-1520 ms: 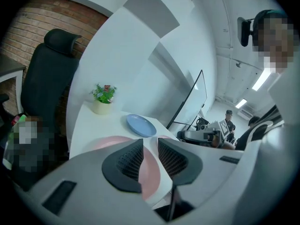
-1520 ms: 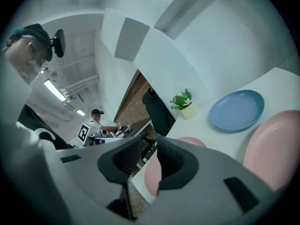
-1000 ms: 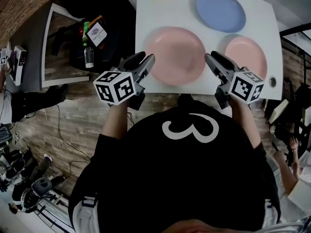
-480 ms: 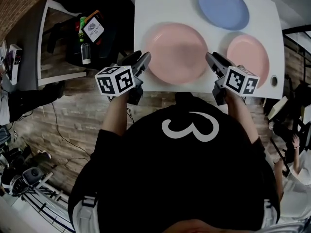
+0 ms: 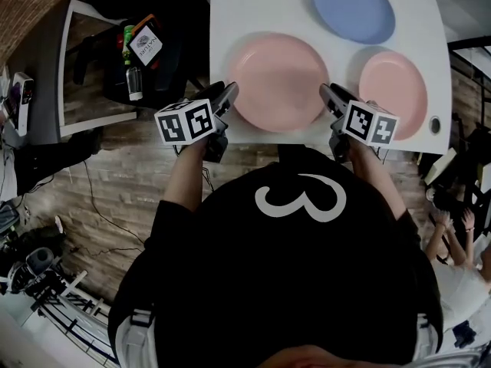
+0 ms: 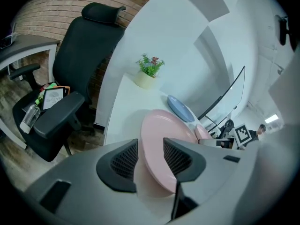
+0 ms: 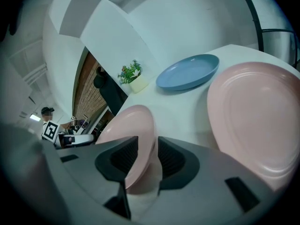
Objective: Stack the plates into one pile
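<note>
Straddling large pink plate (image 5: pixel 278 80) rim: left gripper (image 5: pixel 225 88), right gripper (image 5: pixel 328 92), jaws apart, unclenched.

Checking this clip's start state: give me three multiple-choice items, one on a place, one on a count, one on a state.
1. Where does the blue plate lie? A) at the white table's far side, alone B) stacked on another plate C) on the floor
2. How many plates are on the table? A) two B) three C) five
3. How do the left tool and right tool stand? A) shut on the blue plate B) open, flanking the large pink plate C) shut, empty
Key: 1 A, nothing touches it; 2 B, blue, large pink, small pink plate; 3 B, both gripper views show gaps between pads.
</note>
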Demonstrator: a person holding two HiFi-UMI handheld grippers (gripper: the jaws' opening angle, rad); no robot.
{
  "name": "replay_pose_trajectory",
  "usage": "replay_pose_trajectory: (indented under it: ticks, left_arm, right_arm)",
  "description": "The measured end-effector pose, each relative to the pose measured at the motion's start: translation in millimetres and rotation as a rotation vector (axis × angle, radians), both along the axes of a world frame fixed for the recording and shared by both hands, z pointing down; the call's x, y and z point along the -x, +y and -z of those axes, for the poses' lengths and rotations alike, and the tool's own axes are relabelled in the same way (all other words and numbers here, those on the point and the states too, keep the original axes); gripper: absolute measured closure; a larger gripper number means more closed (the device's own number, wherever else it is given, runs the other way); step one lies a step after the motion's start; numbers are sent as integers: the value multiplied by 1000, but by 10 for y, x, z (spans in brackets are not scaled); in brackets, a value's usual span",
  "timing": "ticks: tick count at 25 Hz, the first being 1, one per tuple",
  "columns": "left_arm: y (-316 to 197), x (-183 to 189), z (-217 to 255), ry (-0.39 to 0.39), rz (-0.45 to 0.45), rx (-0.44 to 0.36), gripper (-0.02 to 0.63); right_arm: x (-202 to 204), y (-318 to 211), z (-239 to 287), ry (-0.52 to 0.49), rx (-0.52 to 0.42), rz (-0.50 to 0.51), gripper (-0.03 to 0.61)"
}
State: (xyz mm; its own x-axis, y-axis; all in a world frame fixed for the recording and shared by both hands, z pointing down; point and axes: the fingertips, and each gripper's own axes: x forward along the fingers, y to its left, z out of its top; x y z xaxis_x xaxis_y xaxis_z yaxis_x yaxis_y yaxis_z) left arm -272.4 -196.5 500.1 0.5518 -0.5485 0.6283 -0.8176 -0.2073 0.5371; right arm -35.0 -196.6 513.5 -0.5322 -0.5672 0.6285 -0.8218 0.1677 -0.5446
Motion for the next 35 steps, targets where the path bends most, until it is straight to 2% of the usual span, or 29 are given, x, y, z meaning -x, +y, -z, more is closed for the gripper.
replay_pose_trajectory:
  ticks: [6,17,23,35]
  left_arm:
    - [-20,-25,-107,7,0,52,483]
    - [-38,3,-189,-62,4,80,551]
    - [-37,-6,-216,-87,-6,84,552]
    - [-42,13,-194,-111,24,86,557]
  right_arm:
    - [91,-5,-106,0,34,20,437]
    - [88,17,-190,9,65,37,472]
    - [71,21,-238,26,68,38,500]
    - [84,39,-208,32,71,41,503]
